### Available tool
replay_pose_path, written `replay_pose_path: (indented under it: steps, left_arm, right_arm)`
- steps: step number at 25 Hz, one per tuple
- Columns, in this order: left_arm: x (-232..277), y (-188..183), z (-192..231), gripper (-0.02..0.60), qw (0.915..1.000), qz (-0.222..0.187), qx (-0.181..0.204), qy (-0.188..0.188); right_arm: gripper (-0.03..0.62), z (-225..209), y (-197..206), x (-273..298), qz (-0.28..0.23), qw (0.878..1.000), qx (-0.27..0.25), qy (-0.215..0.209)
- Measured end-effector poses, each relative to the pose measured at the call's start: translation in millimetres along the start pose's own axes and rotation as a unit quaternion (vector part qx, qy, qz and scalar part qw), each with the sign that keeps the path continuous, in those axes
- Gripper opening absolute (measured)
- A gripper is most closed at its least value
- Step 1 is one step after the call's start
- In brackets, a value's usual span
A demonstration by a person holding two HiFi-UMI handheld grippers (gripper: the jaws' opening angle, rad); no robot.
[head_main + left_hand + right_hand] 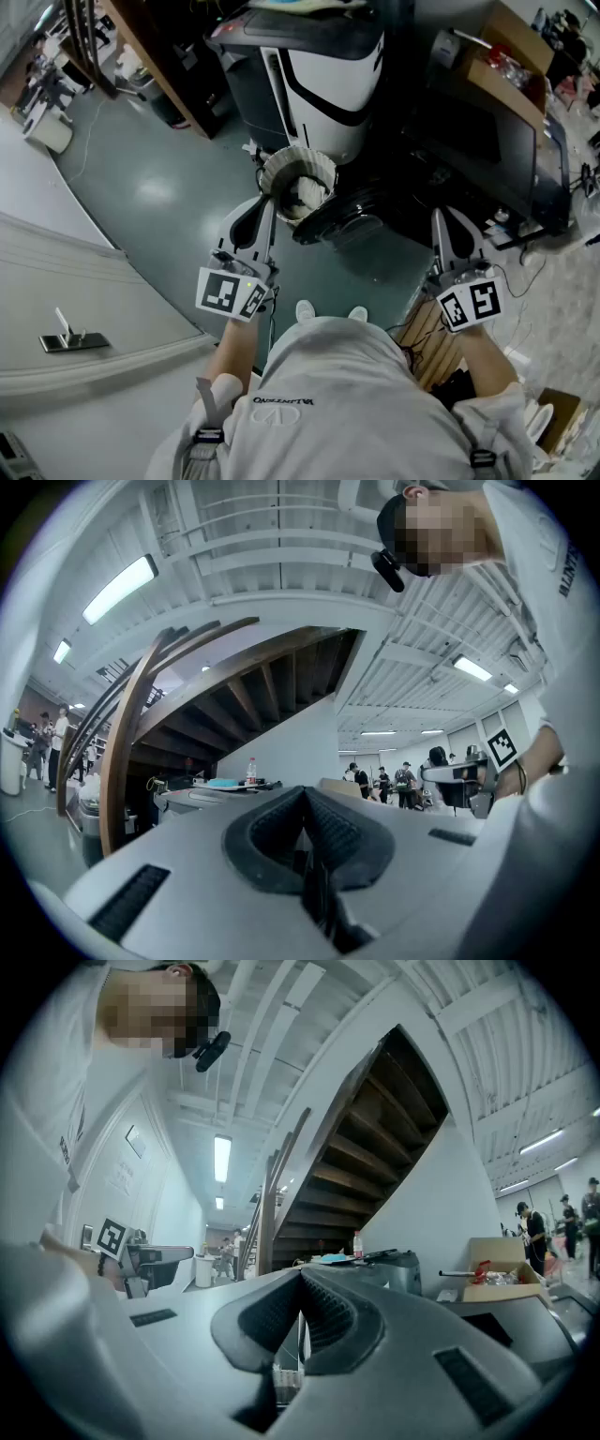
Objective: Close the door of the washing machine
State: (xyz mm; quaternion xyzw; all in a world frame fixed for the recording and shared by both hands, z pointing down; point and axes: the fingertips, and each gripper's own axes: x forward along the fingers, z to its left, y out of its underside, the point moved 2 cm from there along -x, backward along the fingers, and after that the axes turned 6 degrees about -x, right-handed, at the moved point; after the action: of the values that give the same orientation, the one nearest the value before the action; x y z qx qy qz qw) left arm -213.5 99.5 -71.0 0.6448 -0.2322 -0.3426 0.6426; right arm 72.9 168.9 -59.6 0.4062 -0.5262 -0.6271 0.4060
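The white and black washing machine (323, 70) stands ahead of me on the grey floor. Its dark round door (342, 217) hangs open low at the front. My left gripper (269, 199) is shut and empty, its tip over a white laundry basket (298, 178) just left of the door. My right gripper (438, 217) is also shut and empty, to the right of the door and apart from it. In the left gripper view the jaws (306, 803) are pressed together. The right gripper view shows the same for its jaws (302, 1288). Both point about level.
White cloth lies in the basket. A dark cabinet (497, 150) with a cardboard box (506, 66) stands at the right, a wooden staircase (375, 1147) behind. A white wall panel (84, 281) is at the left. Cables lie on the floor (544, 253). People stand far off (394, 785).
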Motion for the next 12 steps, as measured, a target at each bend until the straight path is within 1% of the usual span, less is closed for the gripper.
replay_pose_path:
  steps: [7, 12]
  left_arm:
    - [6.2, 2.8, -3.4, -0.005, 1.0, 0.002, 0.0, -0.001]
    - [3.9, 7.5, 0.8, -0.005, 0.9998, 0.014, 0.003, -0.011]
  right_arm:
    - [0.009, -6.8, 5.7, 1.1, 0.006, 1.0, 0.003, -0.003]
    - [0.011, -16.9, 11.7, 0.3, 0.01, 1.0, 0.028, 0.003]
